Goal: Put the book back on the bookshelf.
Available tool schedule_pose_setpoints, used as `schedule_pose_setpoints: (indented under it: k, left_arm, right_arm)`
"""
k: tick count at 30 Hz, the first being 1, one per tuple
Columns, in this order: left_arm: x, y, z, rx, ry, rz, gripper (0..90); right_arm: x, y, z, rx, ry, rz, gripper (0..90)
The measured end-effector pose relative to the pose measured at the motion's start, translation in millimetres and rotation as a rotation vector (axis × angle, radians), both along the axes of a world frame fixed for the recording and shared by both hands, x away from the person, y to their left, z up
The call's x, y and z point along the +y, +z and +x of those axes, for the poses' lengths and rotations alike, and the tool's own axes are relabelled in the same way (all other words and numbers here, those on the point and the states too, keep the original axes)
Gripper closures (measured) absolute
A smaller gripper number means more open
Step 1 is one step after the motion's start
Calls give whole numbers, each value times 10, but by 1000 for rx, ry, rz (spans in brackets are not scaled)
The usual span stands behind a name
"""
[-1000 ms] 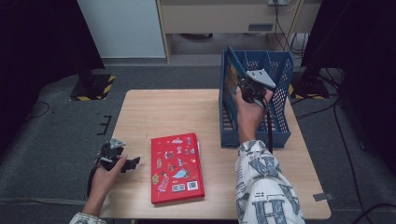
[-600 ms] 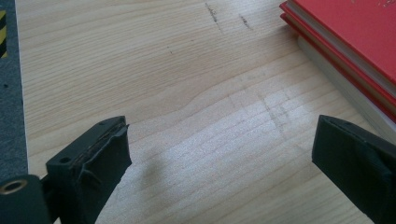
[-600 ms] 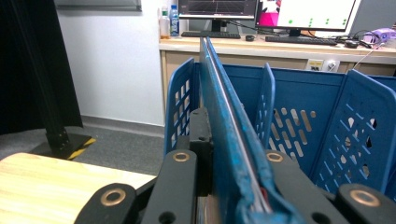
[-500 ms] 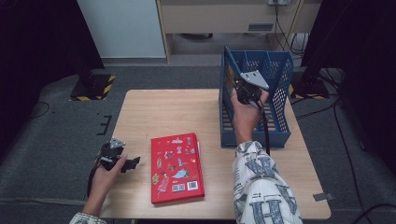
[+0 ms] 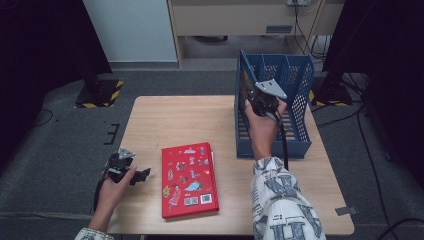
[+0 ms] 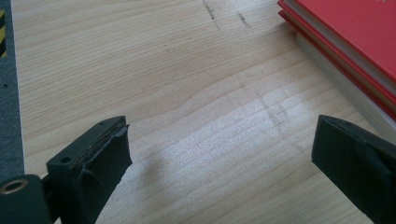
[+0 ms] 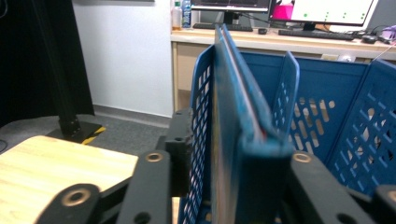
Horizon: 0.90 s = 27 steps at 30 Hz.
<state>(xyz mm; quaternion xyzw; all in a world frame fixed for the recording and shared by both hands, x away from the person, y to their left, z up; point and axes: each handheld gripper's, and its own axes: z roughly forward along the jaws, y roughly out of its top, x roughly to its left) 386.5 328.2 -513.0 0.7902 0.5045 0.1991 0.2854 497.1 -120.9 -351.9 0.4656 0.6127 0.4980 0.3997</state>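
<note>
A blue book (image 7: 236,135) stands upright on edge in the leftmost slot of the blue file rack (image 5: 295,100), its spine facing the right claw's camera and its cover lying close against the rack's perforated left wall. In the right claw view the book sits between the two black jaws; these have just been opening, and whether the pads press on the cover cannot be told from here. In the high view the right claw (image 5: 261,100) hovers over the rack's near left part, held by a hand in a patterned sleeve (image 5: 282,200).

The rack stands on the far right part of the wooden tabletop (image 5: 190,120). A red book (image 5: 189,179) lies flat, cover up, near the front edge, well apart from the rack.

The left claw (image 5: 141,175) rests low at the front left of the tabletop, just beside the red book, with its jaws spread wide over bare wood and nothing between them.
</note>
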Motion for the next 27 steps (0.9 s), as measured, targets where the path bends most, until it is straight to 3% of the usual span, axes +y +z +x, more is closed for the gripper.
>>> schedule_pose_setpoints:
  k: [15, 27]
  left_arm:
    - [-7, -12, -9, 6, 8, 7, 37]
    - [-8, -16, -16, 7, 10, 7, 42]
  right_arm:
    - [-90, -139, -295, 63, 29, -30, 643]
    - [-104, -186, -382, 92, 34, -62, 782]
